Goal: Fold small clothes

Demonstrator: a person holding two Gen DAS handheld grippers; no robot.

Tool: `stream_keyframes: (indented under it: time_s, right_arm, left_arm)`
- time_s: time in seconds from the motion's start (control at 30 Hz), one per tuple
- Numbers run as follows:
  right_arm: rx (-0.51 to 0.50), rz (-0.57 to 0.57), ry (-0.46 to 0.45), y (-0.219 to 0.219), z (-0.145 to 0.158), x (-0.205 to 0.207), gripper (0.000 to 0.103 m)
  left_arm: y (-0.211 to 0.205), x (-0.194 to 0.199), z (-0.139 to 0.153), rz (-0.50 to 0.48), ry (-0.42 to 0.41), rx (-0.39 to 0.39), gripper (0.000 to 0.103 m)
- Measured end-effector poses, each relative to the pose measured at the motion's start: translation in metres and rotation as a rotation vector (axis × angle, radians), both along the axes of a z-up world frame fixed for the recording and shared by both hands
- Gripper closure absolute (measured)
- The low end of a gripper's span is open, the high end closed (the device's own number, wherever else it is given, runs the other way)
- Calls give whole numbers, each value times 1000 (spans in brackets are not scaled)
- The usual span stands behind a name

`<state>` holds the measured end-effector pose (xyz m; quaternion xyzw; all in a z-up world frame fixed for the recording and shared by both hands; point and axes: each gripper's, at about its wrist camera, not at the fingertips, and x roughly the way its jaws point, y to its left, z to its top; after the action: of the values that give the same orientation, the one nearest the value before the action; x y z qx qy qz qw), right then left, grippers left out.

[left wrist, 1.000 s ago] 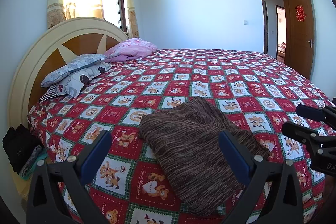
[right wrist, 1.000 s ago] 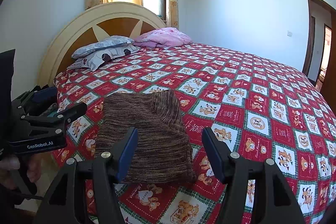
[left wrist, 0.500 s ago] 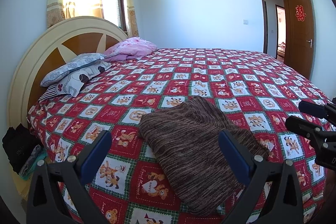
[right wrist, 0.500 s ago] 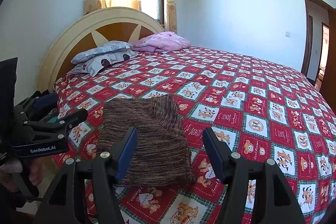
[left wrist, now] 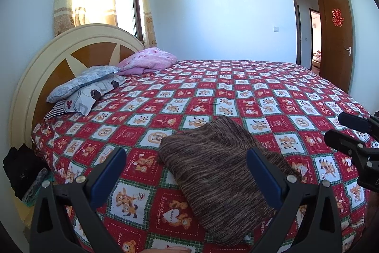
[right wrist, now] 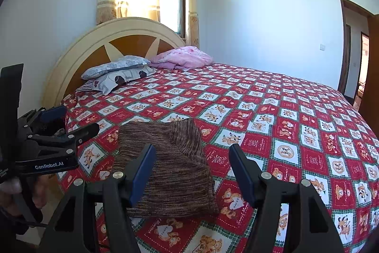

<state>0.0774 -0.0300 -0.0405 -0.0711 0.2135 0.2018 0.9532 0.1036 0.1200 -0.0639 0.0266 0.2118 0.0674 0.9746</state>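
A brown striped knitted garment (left wrist: pixel 220 165) is seen folded on the bed (left wrist: pixel 236 96), near the bed's front edge and well apart from the pillows (left wrist: pixel 87 84) at the headboard (left wrist: pixel 59 56). The bed is covered with a red patchwork quilt printed with bears. The left gripper (left wrist: pixel 187 170) is held above the front edge of the bed, just beside the garment, its blue-padded fingers (left wrist: pixel 109 170) spread wide and nothing held between them. The right gripper (right wrist: pixel 191 167) is held over the near end of the garment, its fingers (right wrist: pixel 142 170) also spread apart and empty. A pink blanket (right wrist: pixel 182 58) is lying beside the pillows.
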Motion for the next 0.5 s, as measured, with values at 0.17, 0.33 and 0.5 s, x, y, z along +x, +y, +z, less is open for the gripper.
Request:
stream_keyframes:
  time_s: [0.17, 0.33, 0.5]
  right_arm:
    - [4, 1, -5, 0, 1, -1, 37]
    - [1, 6, -3, 1, 0, -2, 37]
    - [-3, 11, 3, 3, -2, -3, 37]
  left_arm:
    - [6, 0, 4, 16, -10, 1, 0]
    - [14, 2, 7, 45, -14, -3, 0]
    - [17, 1, 6, 63, -22, 4, 0]
